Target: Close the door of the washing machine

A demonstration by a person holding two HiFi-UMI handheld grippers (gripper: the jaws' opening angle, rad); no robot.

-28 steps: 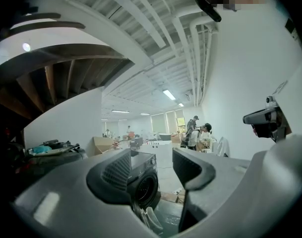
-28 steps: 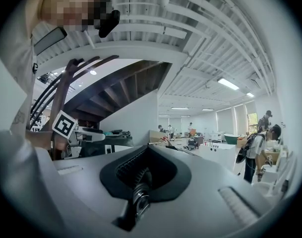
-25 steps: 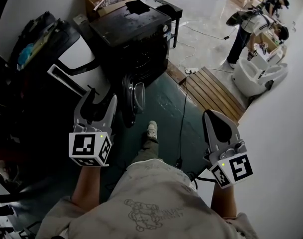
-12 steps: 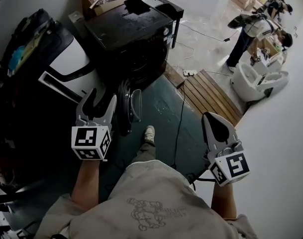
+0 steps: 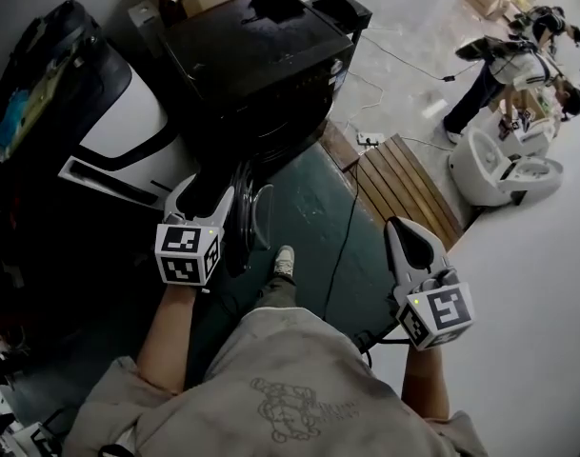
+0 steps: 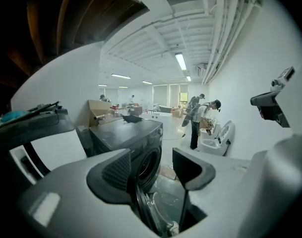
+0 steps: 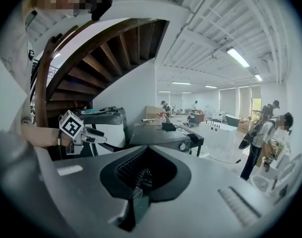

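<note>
The left gripper's (image 6: 151,170) jaws stand apart in its own view. Low in the gap, toward 6 o'clock, the round rim and glass of the open door (image 6: 151,208) show edge-on. The dark washing machine (image 6: 133,135) and its drum mouth sit beyond, at 12 o'clock. This view does not settle whether either finger touches the door. The head view shows what it cannot: the left gripper (image 5: 202,198) is at the door's (image 5: 261,212) outer side, with the door just beside it at 3 o'clock. The door is swung out from the front of the washing machine (image 5: 261,65), which lies at 12 o'clock.

The right gripper's (image 7: 146,175) jaws are pressed together with nothing between them. Its view alone catches the left gripper's marker cube (image 7: 71,125) at 9 o'clock, a wooden staircase (image 7: 91,48) curving overhead, and the washing machine's top at 12 o'clock. In the head view the right gripper (image 5: 404,236) hangs well apart from the door, at about 3 o'clock from it.

Only the head view shows the floor. A shoe (image 5: 285,257) is just below the door, a cable (image 5: 342,227) runs past it, and a wooden slatted platform (image 5: 404,184) lies toward 1 o'clock from the shoe. People (image 5: 504,65) stand far off at 2 o'clock.
</note>
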